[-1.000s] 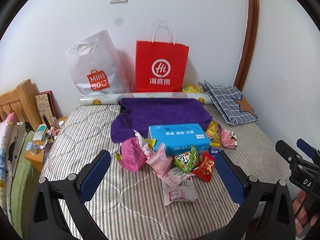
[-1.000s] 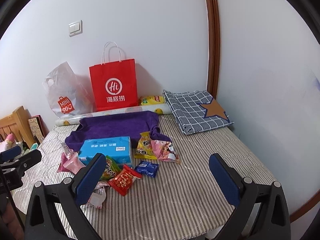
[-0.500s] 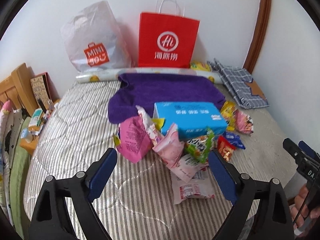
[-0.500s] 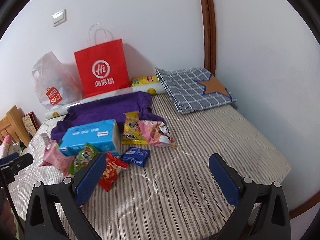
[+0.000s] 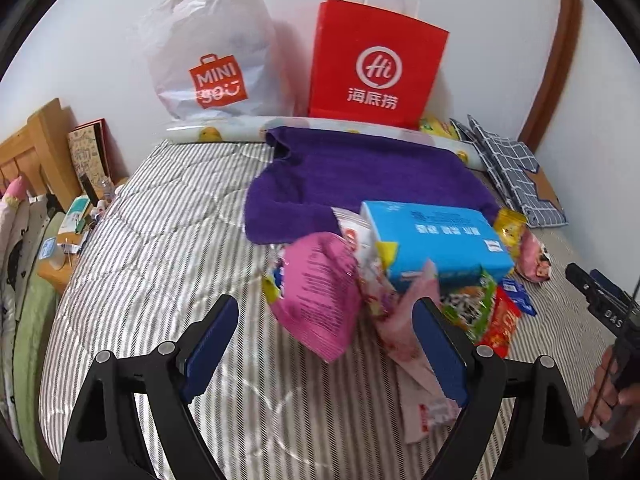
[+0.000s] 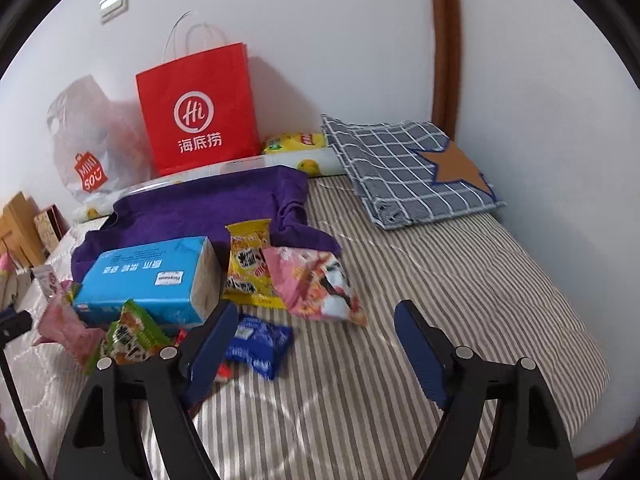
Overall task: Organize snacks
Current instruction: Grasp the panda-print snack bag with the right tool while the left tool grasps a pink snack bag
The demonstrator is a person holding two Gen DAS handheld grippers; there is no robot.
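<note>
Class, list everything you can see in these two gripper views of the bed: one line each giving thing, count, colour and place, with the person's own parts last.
paper bag: 1, red, against wall
plastic bag: 1, white, left of the paper bag
towel: 1, purple, mid-bed
tissue box: 1, blue, front of the towel
snack packets: several, mixed colours, around the tissue box
blue packet: 1, beside the right gripper's left finger
checked cloth: 1, grey-blue, far right corner
striped mattress: 1, grey-white, under everything
left gripper: 1, black with blue pads, open, jaws just narrowing, over a pink packet
right gripper: 1, same, open, just narrowing, nothing between
hand: 1, right edge
</note>
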